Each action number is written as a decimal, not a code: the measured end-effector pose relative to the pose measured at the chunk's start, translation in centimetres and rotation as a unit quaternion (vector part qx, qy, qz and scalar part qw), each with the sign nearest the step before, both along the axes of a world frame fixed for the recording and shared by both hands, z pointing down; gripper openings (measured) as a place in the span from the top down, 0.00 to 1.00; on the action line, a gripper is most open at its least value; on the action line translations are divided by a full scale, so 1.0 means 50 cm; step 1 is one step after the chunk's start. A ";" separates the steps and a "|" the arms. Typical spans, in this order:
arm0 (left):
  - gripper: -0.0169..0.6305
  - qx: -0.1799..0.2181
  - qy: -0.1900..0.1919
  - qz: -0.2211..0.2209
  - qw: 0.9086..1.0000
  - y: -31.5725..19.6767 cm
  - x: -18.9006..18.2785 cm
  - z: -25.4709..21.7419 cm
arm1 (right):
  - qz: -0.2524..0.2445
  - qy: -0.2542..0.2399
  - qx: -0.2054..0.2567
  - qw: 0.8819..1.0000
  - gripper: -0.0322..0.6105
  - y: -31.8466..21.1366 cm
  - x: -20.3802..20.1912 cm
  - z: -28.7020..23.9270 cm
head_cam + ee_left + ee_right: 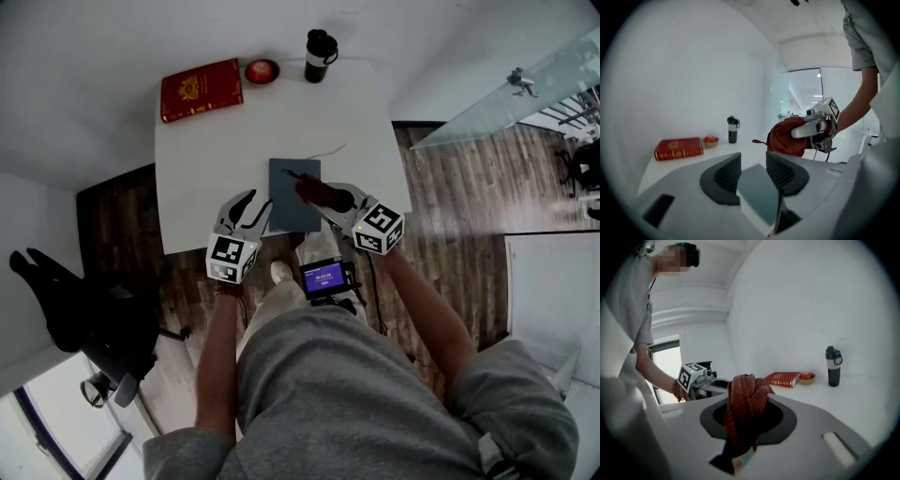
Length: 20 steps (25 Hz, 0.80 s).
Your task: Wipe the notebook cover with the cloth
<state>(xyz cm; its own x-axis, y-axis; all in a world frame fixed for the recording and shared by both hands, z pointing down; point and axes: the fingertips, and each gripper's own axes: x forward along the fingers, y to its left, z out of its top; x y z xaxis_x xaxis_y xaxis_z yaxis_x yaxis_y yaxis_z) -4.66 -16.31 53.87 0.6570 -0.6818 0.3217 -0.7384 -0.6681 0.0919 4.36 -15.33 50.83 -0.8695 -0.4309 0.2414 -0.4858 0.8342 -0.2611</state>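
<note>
Well, the notebook point(291, 204) is grey-blue and sits over the white table point(187, 187), close to the table's edge at 6 o'clock, the side nearest the person. The left gripper point(258, 202) is at 8 o'clock from it. In the left gripper view the notebook runs right between the two jaws and touches both of them, so the gripper is holding it. The jaws stand wide. The cover is tilted and faces up and toward 10 o'clock, and a white strip of pages shows along its lower side.

The right gripper point(328, 195) comes in from 4 o'clock. Its jaws are clenched on the cloth point(314, 190), which is rust red, knitted and all bunched up. The cloth sticks out past the jaws and lies over the notebook's 2 o'clock corner in the head view. I cannot tell if it touches the cover.

Far across the table, a red book point(201, 90) lies at 11 o'clock. A small bowl point(262, 71) with something red in it is at 12 o'clock, just beside the book. A dark bottle point(319, 56) with a white band stands at 1 o'clock.

A black chair point(84, 309) stands on the wood floor at 8 o'clock from the table.
</note>
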 end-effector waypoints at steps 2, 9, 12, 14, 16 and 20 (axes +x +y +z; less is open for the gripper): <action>0.72 0.050 0.007 -0.008 0.999 -0.029 0.007 -0.087 | 0.029 -0.035 0.031 0.998 0.81 -0.027 -0.006 -0.072; 0.77 0.195 0.058 -0.054 0.978 -0.077 0.021 -0.349 | 0.104 -0.071 0.172 0.977 0.81 -0.062 -0.021 -0.284; 0.78 0.230 0.085 -0.079 0.966 -0.076 0.021 -0.416 | 0.120 -0.055 0.224 0.966 0.81 -0.055 -0.031 -0.339; 0.79 0.244 0.095 -0.094 0.961 -0.070 0.022 -0.445 | 0.128 -0.052 0.244 0.960 0.81 -0.047 -0.036 -0.365; 0.80 0.254 0.098 -0.106 0.956 -0.063 0.024 -0.462 | 0.139 -0.055 0.251 0.956 0.81 -0.043 -0.034 -0.381; 0.83 0.275 0.082 -0.114 0.951 -0.045 0.032 -0.471 | 0.172 -0.052 0.253 0.951 0.81 -0.039 -0.018 -0.384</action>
<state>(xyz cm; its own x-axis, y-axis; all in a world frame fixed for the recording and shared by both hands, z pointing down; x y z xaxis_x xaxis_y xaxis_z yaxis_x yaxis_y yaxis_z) -3.03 -18.58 30.33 0.4817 -0.8485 -0.2192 -0.8761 -0.4717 -0.0998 3.47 -17.26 31.63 -0.6643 -0.7319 -0.1516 -0.7458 0.6625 0.0699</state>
